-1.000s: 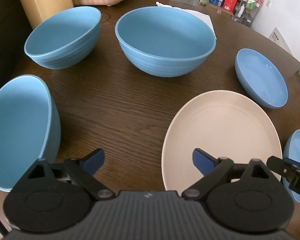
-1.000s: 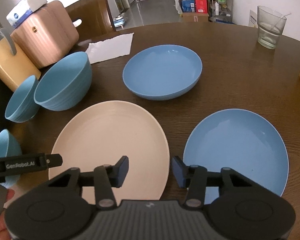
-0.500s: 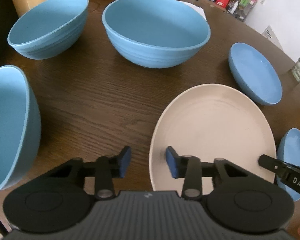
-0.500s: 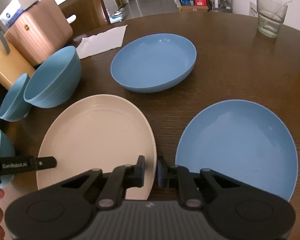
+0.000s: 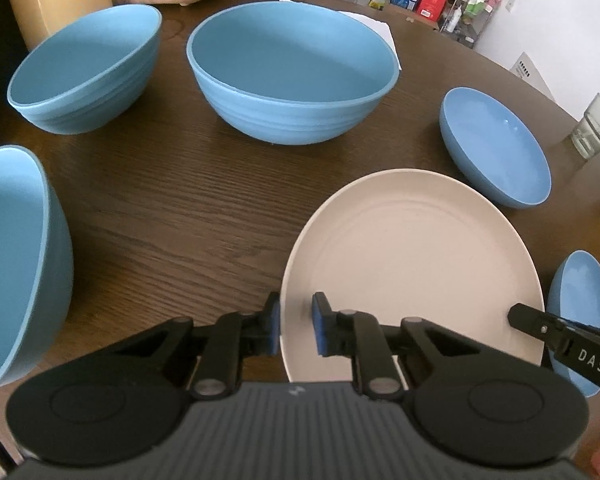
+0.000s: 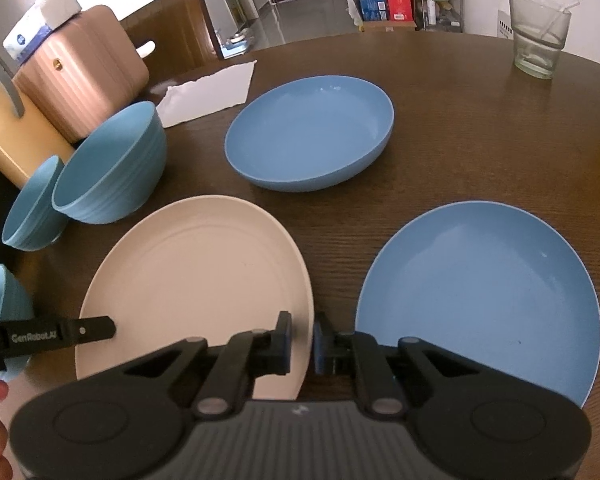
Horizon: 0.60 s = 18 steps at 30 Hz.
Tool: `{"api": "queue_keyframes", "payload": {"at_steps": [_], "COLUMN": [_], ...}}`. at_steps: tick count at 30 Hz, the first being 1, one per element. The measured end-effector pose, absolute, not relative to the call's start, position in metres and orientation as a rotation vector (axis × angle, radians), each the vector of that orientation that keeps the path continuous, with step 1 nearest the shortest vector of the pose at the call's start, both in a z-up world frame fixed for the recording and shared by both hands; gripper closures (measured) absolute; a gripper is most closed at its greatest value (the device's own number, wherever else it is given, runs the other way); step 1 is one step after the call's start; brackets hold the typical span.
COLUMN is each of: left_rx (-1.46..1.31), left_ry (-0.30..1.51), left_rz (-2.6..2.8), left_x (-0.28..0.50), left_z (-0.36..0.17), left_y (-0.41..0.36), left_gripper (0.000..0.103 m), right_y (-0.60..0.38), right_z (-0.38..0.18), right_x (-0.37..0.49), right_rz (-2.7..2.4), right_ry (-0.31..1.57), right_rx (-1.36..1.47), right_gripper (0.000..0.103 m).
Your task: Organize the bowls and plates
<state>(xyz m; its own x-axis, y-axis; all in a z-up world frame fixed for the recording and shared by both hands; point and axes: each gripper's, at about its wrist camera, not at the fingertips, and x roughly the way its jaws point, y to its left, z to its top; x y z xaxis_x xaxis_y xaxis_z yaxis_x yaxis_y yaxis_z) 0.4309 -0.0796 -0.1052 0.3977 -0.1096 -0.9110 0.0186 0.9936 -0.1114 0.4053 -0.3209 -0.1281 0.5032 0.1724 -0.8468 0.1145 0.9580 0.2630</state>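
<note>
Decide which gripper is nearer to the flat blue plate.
Right. The right gripper straddles the beige plate's rim beside the flat blue plate; the left gripper straddles the far rim.

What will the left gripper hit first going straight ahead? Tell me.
The beige plate: its near-left rim sits between the left gripper's jaws, so it meets that at once. Farther along, roughly in line, stands the large blue bowl, though depth is unclear.

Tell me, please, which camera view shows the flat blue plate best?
The right wrist view: the flat blue plate lies almost whole on the table, right of the cream plate. The left wrist view catches only a foreshortened blue sliver at its right edge.
</note>
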Motion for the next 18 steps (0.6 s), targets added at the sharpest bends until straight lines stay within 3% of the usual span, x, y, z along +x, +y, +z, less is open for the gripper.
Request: {"api": "queue_keyframes", "payload": {"at_steps": [18], "left_rx": [-0.016], "left_ry": [1.071], "left_rz": [-0.064], "left_x": [0.404], "left_z": [-0.089], "left_y": [-0.085], "left_gripper": [0.086], "right_y": [-0.313], "right_z": [-0.112], "right_x": [0.380], "right_rz": [0.051], "right_ry": [0.985], "right_rx": [0.278], "right_gripper": [0.093]}}
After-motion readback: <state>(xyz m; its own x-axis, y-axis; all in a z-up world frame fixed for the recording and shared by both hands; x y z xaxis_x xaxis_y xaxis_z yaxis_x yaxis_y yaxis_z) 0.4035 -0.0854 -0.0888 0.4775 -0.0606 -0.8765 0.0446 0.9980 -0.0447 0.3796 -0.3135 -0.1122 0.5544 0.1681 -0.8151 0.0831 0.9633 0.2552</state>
